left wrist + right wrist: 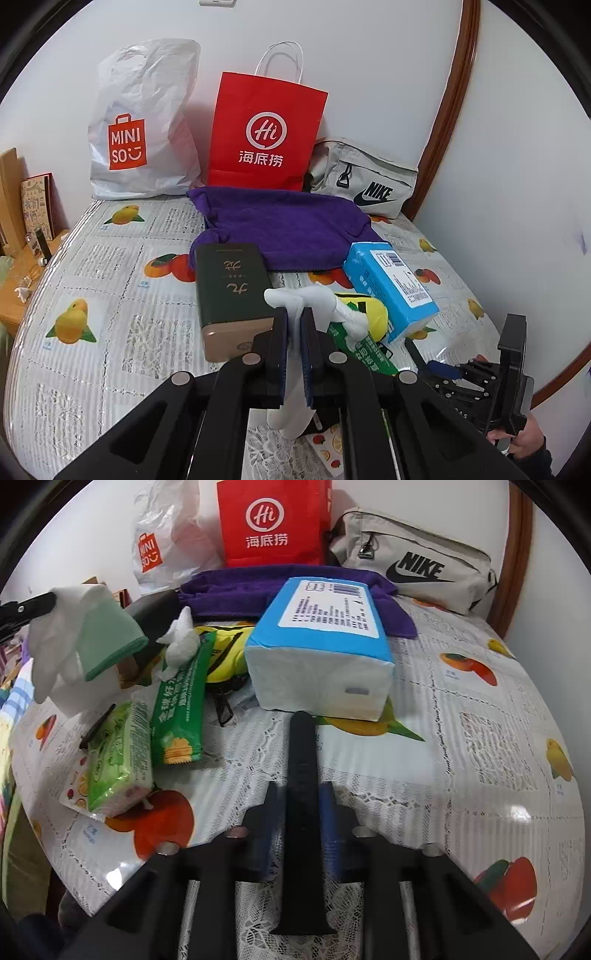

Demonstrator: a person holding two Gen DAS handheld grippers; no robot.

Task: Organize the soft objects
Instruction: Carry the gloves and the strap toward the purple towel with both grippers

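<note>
Two bags (267, 133) vs white wall, fruit-print tablecloth (110, 280).

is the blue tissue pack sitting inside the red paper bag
No, the blue tissue pack lies on the table in front of the red paper bag, partly on the purple towel.

Left gripper (294, 325): showing black linkage arms, round silver pivot pins, dark blue ribbed pads.
Right gripper (303, 797): showing matching black frame, blue pads.
Hand (524, 439): showing bare skin, dark sleeve.
</note>
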